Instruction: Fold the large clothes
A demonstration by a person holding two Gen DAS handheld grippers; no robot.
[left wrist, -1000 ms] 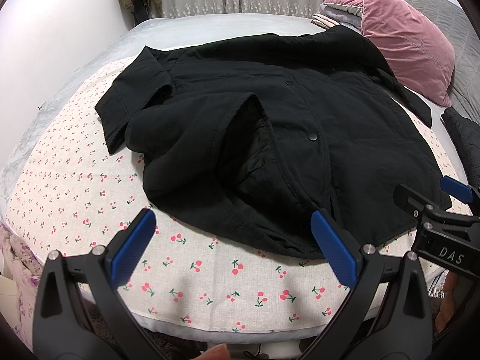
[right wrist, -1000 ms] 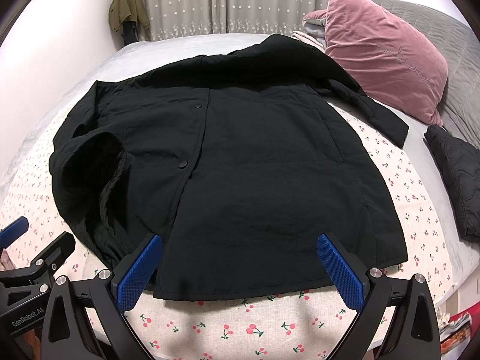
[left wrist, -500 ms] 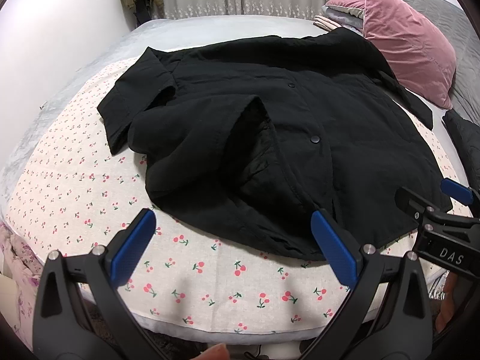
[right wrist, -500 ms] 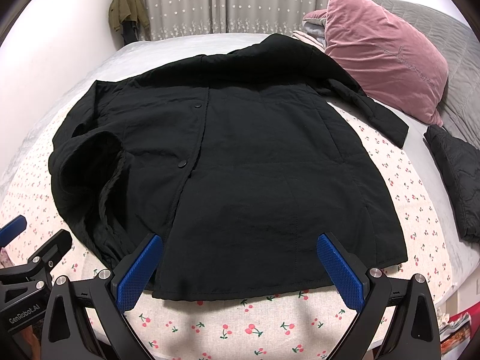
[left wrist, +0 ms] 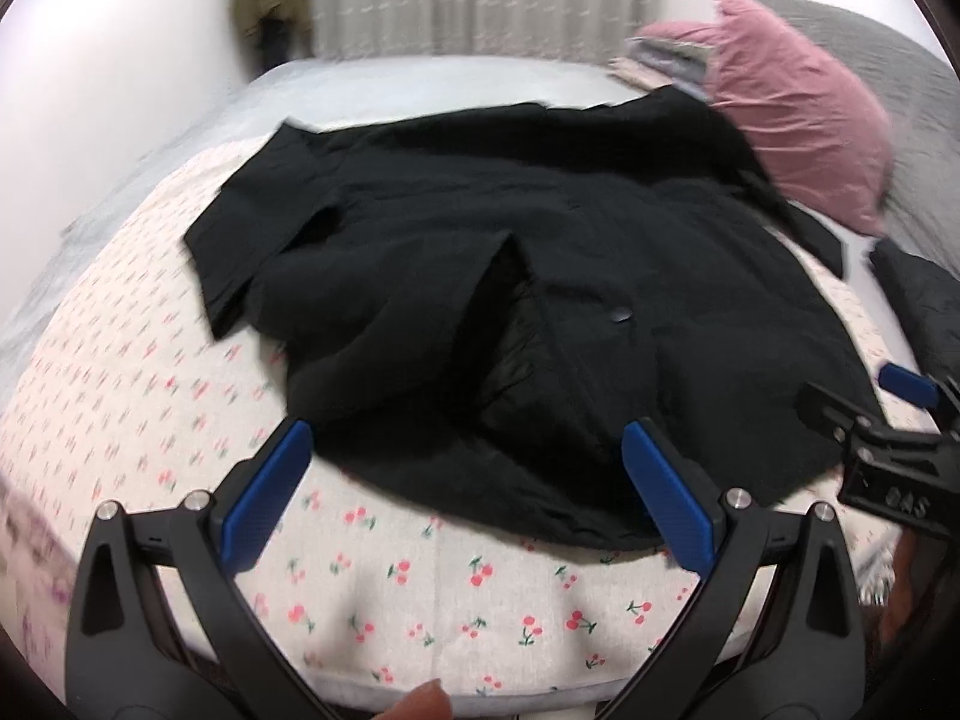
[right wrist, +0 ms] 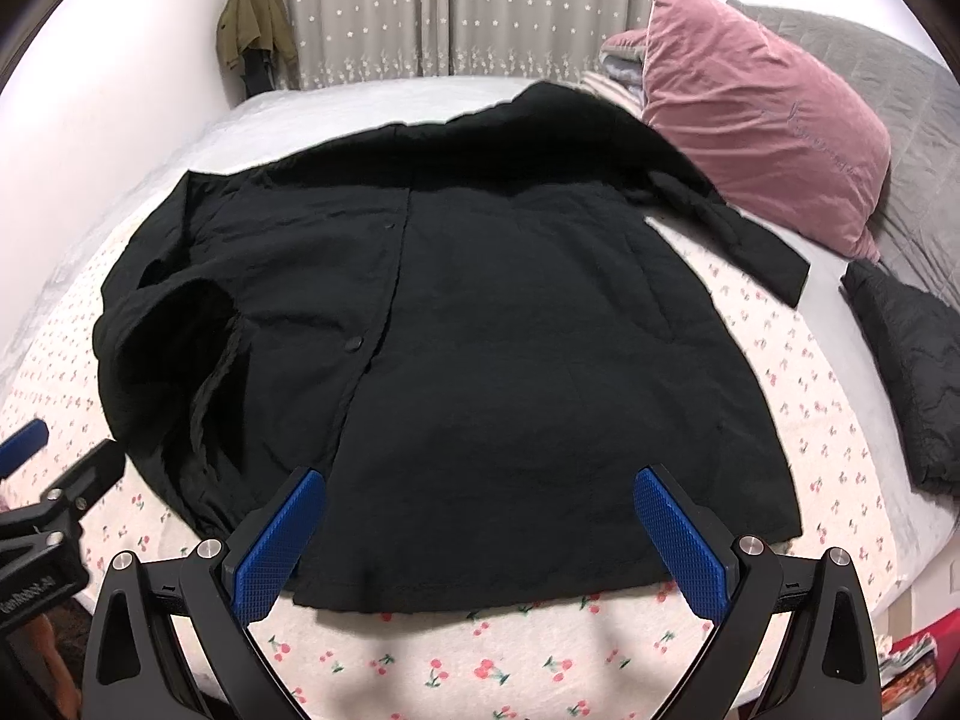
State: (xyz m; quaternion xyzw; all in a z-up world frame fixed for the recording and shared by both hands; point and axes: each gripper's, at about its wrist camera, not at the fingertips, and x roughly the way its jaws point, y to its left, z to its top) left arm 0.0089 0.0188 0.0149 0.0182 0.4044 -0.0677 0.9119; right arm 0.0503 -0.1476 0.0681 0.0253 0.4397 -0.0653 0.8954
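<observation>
Jacket lies just ahead of my right tool, collar farthest away. Both it and my left tool are spread, empty.

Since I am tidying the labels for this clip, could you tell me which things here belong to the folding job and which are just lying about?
Belongs to the job:
black jacket
left gripper
right gripper
cherry-print sheet

Just lying about:
pink pillow
dark quilted garment
olive coat
</observation>
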